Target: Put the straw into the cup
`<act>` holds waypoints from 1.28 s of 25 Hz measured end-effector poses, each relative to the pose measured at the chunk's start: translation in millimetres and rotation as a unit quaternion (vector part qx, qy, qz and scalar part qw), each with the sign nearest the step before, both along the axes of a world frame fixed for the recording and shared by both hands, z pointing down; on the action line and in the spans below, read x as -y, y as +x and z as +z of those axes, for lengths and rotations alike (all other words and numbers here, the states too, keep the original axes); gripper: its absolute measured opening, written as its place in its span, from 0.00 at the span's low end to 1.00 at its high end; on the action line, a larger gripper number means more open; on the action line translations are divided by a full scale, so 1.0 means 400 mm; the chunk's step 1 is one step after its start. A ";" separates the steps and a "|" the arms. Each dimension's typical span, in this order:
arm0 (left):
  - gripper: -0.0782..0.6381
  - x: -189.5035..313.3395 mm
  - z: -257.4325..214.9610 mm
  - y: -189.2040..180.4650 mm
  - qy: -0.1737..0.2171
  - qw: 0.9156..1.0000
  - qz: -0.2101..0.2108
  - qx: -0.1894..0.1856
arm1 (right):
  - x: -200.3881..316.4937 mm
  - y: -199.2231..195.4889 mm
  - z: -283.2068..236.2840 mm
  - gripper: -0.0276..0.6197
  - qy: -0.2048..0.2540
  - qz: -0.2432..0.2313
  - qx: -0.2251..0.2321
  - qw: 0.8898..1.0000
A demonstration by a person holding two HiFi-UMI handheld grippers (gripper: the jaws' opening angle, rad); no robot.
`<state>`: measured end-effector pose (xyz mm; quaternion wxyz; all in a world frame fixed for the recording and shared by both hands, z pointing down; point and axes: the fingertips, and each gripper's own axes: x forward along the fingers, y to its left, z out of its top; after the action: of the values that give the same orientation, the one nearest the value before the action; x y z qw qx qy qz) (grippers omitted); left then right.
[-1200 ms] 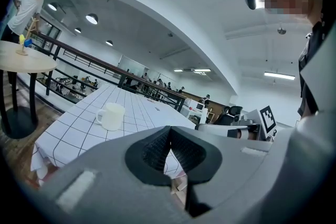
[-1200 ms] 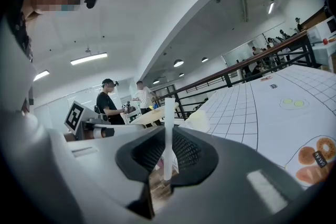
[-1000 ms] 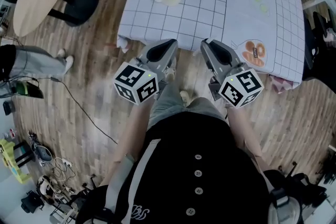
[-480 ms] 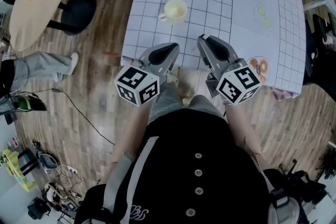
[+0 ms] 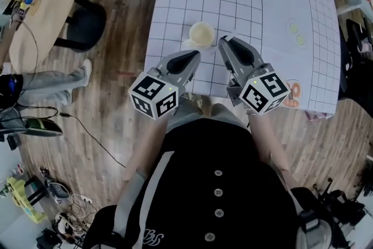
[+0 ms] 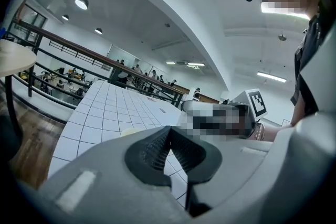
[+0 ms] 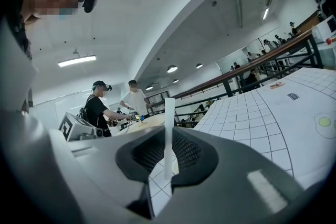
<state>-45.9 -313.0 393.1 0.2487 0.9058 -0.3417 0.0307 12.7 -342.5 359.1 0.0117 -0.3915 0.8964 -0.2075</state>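
Note:
A pale cream cup (image 5: 201,34) stands on the white grid-patterned table (image 5: 256,3), near its front edge. My right gripper (image 5: 225,44) is level, just right of the cup, and shut on a white straw (image 7: 169,128). The straw stands upright between the pads and sticks out above the jaws. My left gripper (image 5: 193,57) hovers at the table's edge just in front of the cup, its jaws shut with nothing between them. In the left gripper view only a sliver of the cup (image 6: 123,131) shows over the jaws.
A round wooden table (image 5: 46,3) and a dark stool (image 5: 87,23) stand at the left, with a person's leg (image 5: 41,81) and cables on the wooden floor. Small stickers (image 5: 294,29) and an orange print (image 5: 289,93) lie on the tablecloth's right side.
Both grippers have moved forward over the table's front edge, side by side. The cup now lies close in front of them. The straw stays in the right gripper.

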 end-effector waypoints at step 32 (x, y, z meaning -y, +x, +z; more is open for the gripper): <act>0.11 0.156 0.094 -0.066 -0.033 0.999 0.016 -0.017 | 0.126 -0.085 0.186 0.11 -0.081 0.012 -0.070 0.994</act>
<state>-72.3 -375.2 430.8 0.2836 0.9027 -0.3222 0.0308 -21.3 -392.7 433.6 -0.0806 -0.4152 0.8707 -0.2511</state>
